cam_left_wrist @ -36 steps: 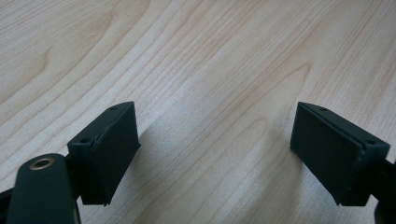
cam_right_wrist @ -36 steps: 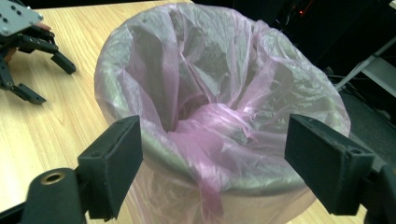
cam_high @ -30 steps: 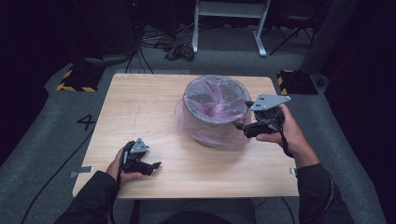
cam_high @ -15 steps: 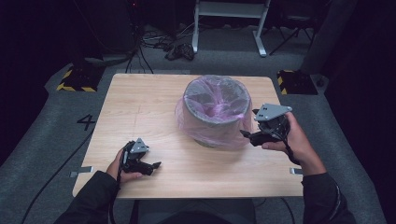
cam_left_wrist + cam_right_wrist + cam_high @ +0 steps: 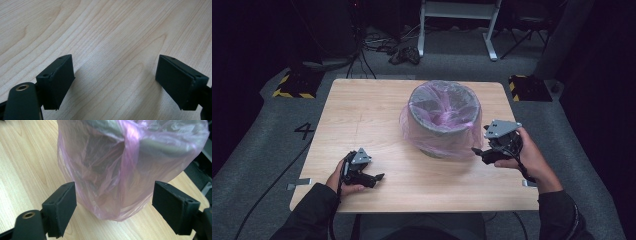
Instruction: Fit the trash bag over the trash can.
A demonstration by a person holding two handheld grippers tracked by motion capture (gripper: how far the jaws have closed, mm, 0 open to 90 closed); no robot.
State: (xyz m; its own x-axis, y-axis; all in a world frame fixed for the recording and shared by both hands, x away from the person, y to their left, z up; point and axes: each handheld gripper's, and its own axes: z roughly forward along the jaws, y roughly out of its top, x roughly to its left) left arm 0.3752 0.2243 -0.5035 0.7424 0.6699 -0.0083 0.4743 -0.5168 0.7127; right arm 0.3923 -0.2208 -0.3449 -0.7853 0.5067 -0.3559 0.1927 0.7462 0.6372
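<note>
While the fingers (image 5: 60, 212) of the right gripper (image 5: 113, 213) are spread wide and hold nothing, the pink bag (image 5: 125, 170) hangs just in front of the gap between them. This bag lines a grey bin (image 5: 444, 107) and falls over its outside. The bin stands upright on the worktop (image 5: 362, 115), a little right of the middle. The left gripper (image 5: 115, 82) also has its fingers (image 5: 58, 80) spread, with bare wood between them. It rests low near the front left edge, well apart from the bin.
</note>
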